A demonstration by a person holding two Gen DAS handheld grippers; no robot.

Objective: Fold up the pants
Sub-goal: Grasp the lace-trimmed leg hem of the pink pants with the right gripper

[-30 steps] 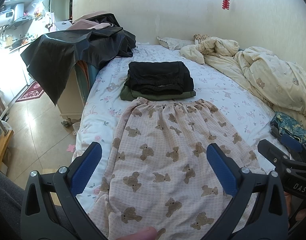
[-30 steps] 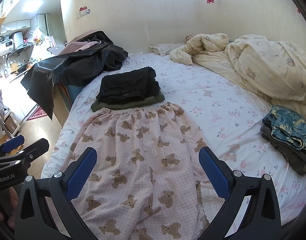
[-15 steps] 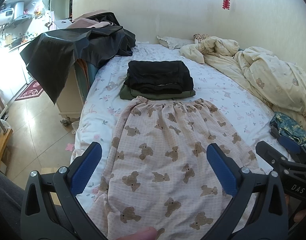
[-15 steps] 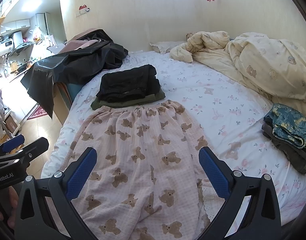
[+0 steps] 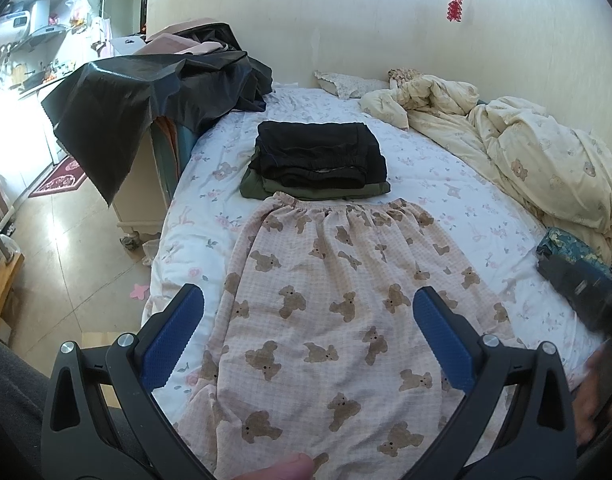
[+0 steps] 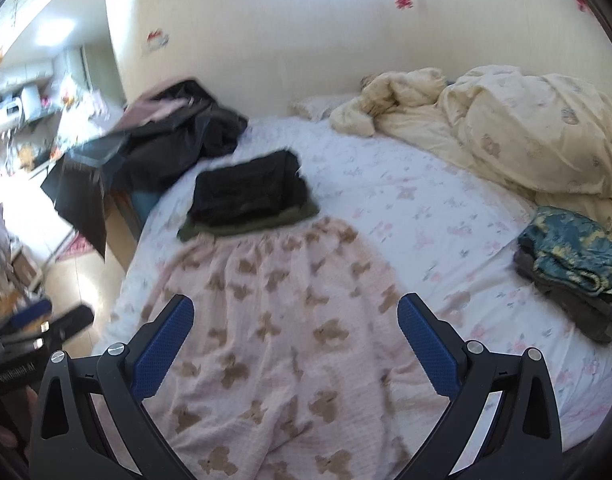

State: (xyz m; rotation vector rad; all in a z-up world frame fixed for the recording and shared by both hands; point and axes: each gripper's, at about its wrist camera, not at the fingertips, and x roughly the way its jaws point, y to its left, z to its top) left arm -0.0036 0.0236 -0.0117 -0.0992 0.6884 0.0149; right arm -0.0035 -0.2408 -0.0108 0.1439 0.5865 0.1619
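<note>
Pants (image 5: 334, 312), pink gingham with brown bears, lie spread flat on the bed (image 5: 458, 184), waistband touching the folded dark stack (image 5: 318, 160) beyond it and legs running back toward both cameras; the left claw (image 5: 308, 340) hangs wide above the nearer cloth, gripping nothing; the right claw (image 6: 296, 344) is equally wide and empty, its view smeared by motion; judged from here, a pinch that catches only the top layer would drag the pants askew; the waistband could also snag that stack, and loose legs near the bed's edge may slide off.
</note>
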